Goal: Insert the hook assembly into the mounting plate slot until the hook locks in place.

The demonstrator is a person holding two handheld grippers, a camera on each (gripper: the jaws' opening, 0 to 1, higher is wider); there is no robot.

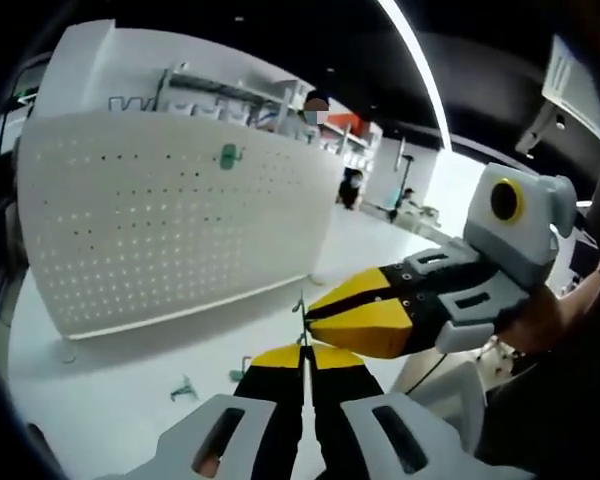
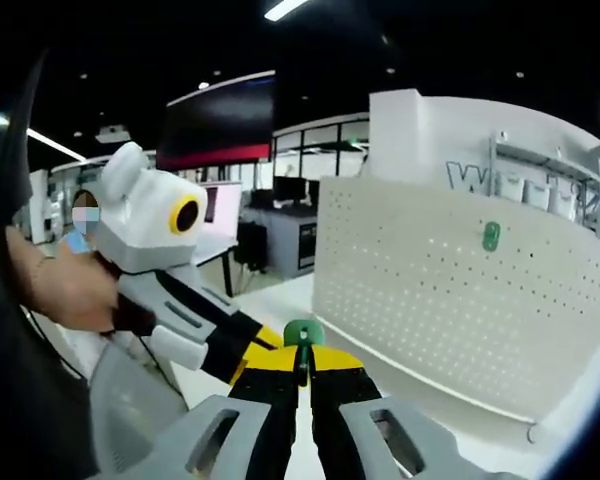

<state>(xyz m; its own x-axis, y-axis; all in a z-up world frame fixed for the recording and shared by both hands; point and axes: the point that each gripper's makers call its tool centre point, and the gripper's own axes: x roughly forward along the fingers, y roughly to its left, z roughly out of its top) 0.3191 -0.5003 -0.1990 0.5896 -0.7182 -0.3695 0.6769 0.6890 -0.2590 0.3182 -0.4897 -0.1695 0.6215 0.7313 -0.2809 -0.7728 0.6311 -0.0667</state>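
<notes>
A small green hook assembly [image 2: 302, 334] sits at the tips of my right gripper [image 2: 302, 352], whose jaws are shut on it. In the left gripper view the same piece is a thin green sliver [image 1: 299, 306] rising from my left gripper [image 1: 304, 348], also shut on it. The right gripper [image 1: 310, 315] comes in from the right and meets the piece tip to tip. In the right gripper view the left gripper [image 2: 262, 346] reaches in from the left. The white perforated mounting plate [image 1: 160, 230] [image 2: 430, 300] stands upright beyond, with another green hook [image 1: 228, 155] [image 2: 491, 236] hanging on it.
The plate stands on a white table [image 1: 130, 370]. Two loose green parts [image 1: 185, 388] [image 1: 238, 375] lie on it near my left gripper. A person's hand [image 2: 70, 290] holds the left gripper. Shelving and people [image 1: 352, 186] are far behind.
</notes>
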